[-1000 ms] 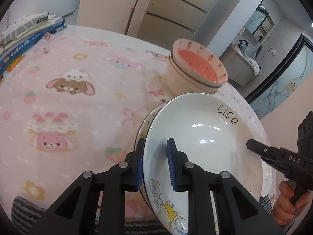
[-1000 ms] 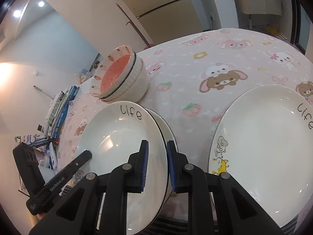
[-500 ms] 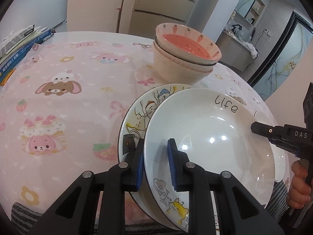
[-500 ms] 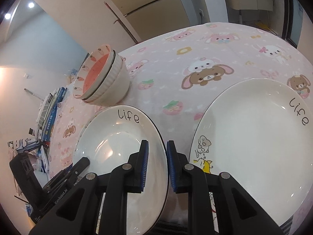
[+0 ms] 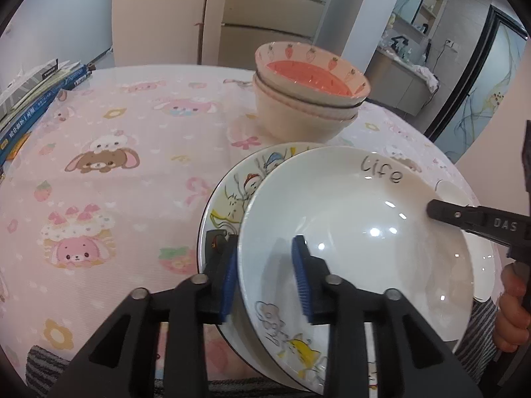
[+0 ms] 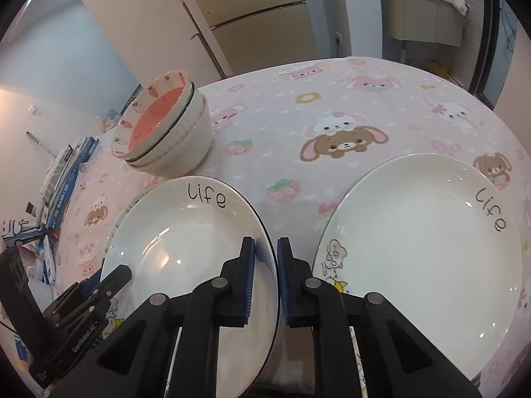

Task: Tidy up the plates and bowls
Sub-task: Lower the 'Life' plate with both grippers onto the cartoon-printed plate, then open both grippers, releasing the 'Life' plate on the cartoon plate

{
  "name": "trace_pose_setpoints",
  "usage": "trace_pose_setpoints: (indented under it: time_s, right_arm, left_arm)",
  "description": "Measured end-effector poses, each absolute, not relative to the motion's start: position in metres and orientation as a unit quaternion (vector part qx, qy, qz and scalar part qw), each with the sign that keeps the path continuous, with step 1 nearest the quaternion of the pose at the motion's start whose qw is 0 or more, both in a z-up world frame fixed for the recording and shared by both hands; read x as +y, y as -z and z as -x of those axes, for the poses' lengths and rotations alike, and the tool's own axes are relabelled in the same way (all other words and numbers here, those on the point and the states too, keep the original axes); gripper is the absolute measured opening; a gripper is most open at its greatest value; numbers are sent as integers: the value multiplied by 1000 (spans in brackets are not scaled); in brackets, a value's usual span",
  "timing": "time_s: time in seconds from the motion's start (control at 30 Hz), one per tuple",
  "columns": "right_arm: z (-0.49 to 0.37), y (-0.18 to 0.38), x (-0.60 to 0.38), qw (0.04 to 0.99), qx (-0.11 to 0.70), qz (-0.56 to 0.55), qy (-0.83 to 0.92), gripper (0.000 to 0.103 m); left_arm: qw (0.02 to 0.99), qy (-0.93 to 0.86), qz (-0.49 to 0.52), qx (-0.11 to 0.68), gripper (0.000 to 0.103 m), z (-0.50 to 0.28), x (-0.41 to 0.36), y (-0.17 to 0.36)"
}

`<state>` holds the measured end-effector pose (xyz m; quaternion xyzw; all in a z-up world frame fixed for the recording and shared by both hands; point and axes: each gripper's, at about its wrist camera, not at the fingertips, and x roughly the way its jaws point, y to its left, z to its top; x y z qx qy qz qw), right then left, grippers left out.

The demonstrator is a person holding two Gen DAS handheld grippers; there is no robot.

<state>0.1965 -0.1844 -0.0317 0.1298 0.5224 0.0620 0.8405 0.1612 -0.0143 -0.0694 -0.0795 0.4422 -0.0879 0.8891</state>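
A white "life" plate [image 5: 358,232] sits tilted on a cartoon-printed plate [image 5: 239,195] at the table's near edge. My left gripper [image 5: 265,278] has widened around its near rim, pads apart from it. My right gripper [image 6: 265,275] straddles the same plate's [image 6: 186,242] opposite rim, jaws slightly apart. A second "life" plate [image 6: 424,252] lies on the table to the right. Two stacked bowls [image 5: 308,99], the upper one pink inside, stand behind; they also show in the right wrist view [image 6: 166,132].
The round table has a pink cartoon tablecloth [image 5: 116,152]. A stack of books [image 5: 33,99] lies at its far left edge. Cabinets and a doorway stand behind the table.
The held plate came down onto the cartoon plate and levelled. My left jaws opened wider around the rim. My right jaws opened slightly.
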Motion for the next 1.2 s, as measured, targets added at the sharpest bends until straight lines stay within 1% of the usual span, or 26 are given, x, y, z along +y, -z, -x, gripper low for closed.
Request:
trace_pose_setpoints:
  time_s: [0.03, 0.07, 0.1, 0.23, 0.43, 0.53, 0.67, 0.77, 0.87, 1.0, 1.03, 1.1, 1.17, 1.2]
  right_arm:
    - [-197, 32, -184, 840, 523, -129, -65, 14]
    - [-197, 33, -183, 840, 524, -126, -67, 14]
    - [-197, 34, -181, 840, 524, -124, -69, 14]
    - [-200, 43, -174, 827, 541, -125, -85, 14]
    - [-198, 43, -168, 833, 537, -108, -82, 14]
    - [-199, 44, -170, 832, 538, -106, -80, 14]
    - [-198, 42, -168, 832, 541, -95, -78, 15]
    - [-195, 33, -169, 844, 525, -86, -72, 15]
    - [-189, 18, -175, 851, 507, -104, -88, 15]
    - [-174, -6, -181, 868, 478, -104, -87, 15]
    - [-169, -12, -184, 872, 471, -101, -85, 15]
    - [-159, -22, -190, 878, 462, -96, -80, 15]
    - [-148, -31, -198, 885, 451, -94, -70, 15]
    - [-141, -36, -203, 889, 445, -92, -65, 15]
  left_arm:
    - [896, 89, 77, 429, 45, -157, -14, 65]
    - [903, 86, 73, 415, 47, -154, -14, 60]
    - [909, 85, 71, 401, 53, -150, -14, 56]
    - [922, 86, 73, 371, 63, -142, -11, 46]
    - [916, 68, 95, 384, 63, -148, -1, 49]
    - [912, 63, 96, 393, 66, -150, 0, 52]
    - [910, 53, 100, 399, 66, -150, 1, 56]
    - [912, 52, 110, 391, 66, -148, 6, 54]
    - [916, 55, 102, 385, 66, -146, 3, 51]
    - [930, 49, 63, 358, 67, -138, -7, 37]
    - [936, 47, 49, 345, 70, -134, -11, 31]
    - [945, 48, 30, 323, 74, -127, -17, 18]
    - [952, 46, 16, 303, 75, -121, -21, 6]
    - [955, 41, 7, 292, 79, -117, -23, 0]
